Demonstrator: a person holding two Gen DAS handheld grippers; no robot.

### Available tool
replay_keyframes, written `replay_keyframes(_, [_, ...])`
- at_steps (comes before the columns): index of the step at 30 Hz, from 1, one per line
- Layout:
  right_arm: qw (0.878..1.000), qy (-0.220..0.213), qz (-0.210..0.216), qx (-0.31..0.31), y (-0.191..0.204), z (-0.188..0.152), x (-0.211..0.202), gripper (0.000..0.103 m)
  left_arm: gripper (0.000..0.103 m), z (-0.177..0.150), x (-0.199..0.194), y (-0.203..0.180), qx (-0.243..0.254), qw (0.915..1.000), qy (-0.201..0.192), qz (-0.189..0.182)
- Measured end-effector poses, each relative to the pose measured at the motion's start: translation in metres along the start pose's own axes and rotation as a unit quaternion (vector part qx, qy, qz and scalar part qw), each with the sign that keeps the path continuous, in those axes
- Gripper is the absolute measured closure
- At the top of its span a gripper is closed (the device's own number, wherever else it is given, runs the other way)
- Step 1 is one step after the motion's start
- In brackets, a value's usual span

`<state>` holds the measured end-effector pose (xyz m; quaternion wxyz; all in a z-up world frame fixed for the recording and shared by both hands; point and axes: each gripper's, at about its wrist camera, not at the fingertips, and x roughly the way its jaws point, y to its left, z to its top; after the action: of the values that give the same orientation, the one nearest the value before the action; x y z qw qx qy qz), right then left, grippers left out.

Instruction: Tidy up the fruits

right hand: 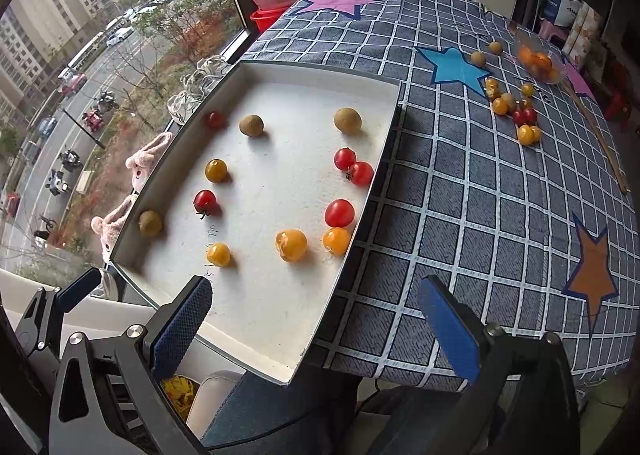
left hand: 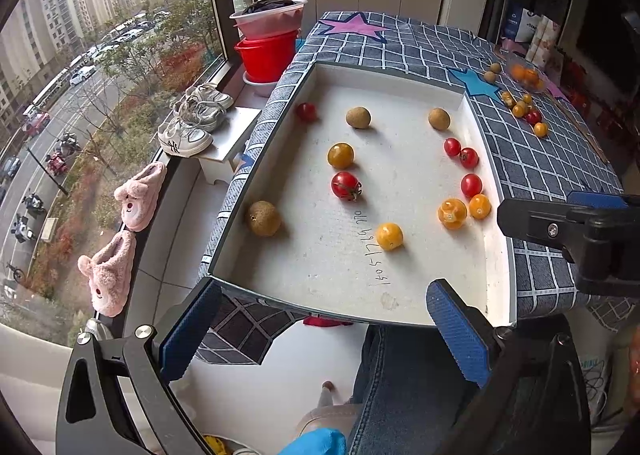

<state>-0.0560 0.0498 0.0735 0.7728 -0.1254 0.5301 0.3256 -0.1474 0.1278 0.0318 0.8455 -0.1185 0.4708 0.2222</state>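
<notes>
The white tray holds a scatter of small fruit: red cherry tomatoes, yellow-orange ones and brown longan-like fruits, some loosely paired along the tray's right side, others strewn toward its left wall. Well beyond the tray's far right corner, a loose cluster of the same fruit lies on the checked cloth of the surface, just short of a clear container of orange fruit.

Both grippers hang at the tray's near edge, empty. The left gripper is spread wide, and the right gripper likewise. I judge the sorting to be midway, between picks. The next move likely calls for reaching out to one loose fruit, closing gently so the skin does not split.
</notes>
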Motion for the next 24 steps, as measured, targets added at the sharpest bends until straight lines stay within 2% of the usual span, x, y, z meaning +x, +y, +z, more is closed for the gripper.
replay_keyframes(24, [1.000,0.008,0.001,-0.006,-0.004,-0.001,0.011,0.000,0.000,0.005,0.004,-0.005,0.010,0.9995,0.011,0.026])
